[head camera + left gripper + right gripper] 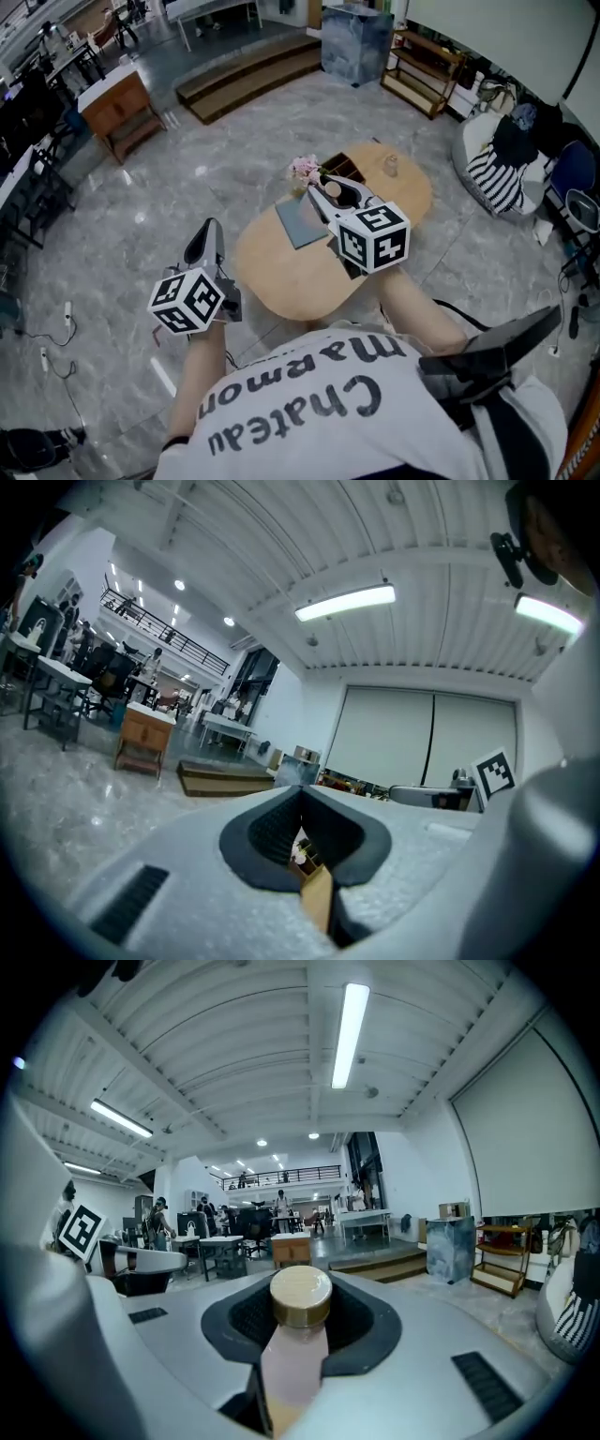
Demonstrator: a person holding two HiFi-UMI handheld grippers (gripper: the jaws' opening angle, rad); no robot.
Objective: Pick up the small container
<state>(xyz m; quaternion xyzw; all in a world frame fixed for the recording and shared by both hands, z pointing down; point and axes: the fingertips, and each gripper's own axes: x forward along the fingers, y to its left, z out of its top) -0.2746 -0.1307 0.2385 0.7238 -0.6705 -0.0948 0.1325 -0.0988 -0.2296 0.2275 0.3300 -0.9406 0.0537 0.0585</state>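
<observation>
The small container (300,1297) is a pale pink bottle with a round gold cap. It stands between the jaws of my right gripper (297,1335), which is shut on its body, cap outermost. In the head view the right gripper (321,190) hovers over the far part of the oval wooden table (281,272); the bottle is hard to make out there. My left gripper (210,230) is off the table's left edge over the floor, pointing away from me. In its own view the left gripper (300,797) has its pads together with nothing between them.
On the table lie a grey-blue book (300,223), pink flowers (305,169), a dark wooden organiser (343,166) and a small glass (390,167). Grey marble floor surrounds the table. A low wooden platform (248,73) and a shelf (427,70) stand further off.
</observation>
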